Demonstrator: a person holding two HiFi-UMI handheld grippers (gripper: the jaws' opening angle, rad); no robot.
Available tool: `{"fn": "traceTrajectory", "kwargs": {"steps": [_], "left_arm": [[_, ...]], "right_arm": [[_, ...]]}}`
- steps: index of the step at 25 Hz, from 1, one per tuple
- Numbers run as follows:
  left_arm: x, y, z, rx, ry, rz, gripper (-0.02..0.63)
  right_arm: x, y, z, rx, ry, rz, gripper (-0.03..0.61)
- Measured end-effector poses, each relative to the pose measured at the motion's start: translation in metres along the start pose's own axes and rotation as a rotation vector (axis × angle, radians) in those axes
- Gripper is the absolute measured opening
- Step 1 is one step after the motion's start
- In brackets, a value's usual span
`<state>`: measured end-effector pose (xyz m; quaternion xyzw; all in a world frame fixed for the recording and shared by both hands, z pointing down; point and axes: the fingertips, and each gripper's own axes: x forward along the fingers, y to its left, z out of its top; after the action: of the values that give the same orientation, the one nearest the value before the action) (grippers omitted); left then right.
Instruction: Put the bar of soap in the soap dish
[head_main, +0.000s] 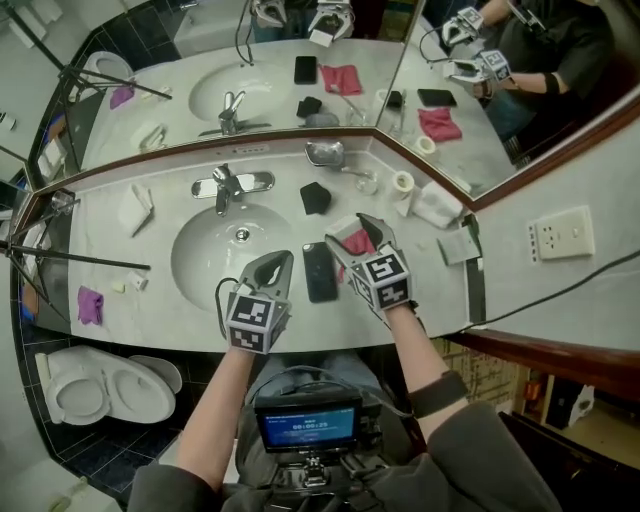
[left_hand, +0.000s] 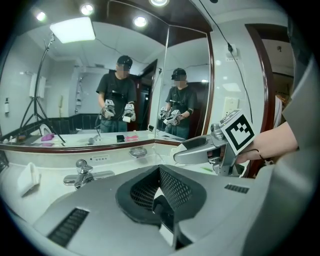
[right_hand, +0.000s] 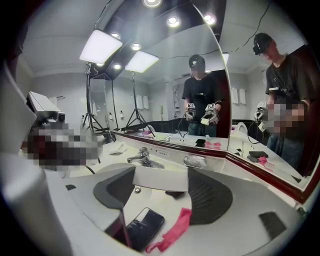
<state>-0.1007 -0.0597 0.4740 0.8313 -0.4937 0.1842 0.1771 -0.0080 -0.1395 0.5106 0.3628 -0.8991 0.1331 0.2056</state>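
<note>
Two grippers: left gripper (head_main: 281, 259) closed, empty; right gripper (head_main: 348, 232) wide around, apparently, the bar of soap (right_hand: 160, 178).

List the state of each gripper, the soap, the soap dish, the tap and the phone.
left gripper: shut, empty.
right gripper: shut on the bar of soap.
bar of soap: held between the jaws.
soap dish: on the counter, looks empty.
tap: no water running.
phone: lying flat, screen dark.
</note>
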Motion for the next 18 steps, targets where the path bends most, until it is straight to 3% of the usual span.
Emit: {"fn": "traceTrajectory", "kwargs": {"steps": [8,18], "left_arm": [[0.012,0.066,0.010,-0.021,-0.025,0.046,0.002],[0.057,0.129,0.014,-0.002,-0.052,0.056,0.002]], "right_arm": [[0.091,0.016,0.018,-0.002,-0.003,-0.027,0.331],[0.176,-0.024,0.027,0.002,-0.025,-0.164,0.331]]}}
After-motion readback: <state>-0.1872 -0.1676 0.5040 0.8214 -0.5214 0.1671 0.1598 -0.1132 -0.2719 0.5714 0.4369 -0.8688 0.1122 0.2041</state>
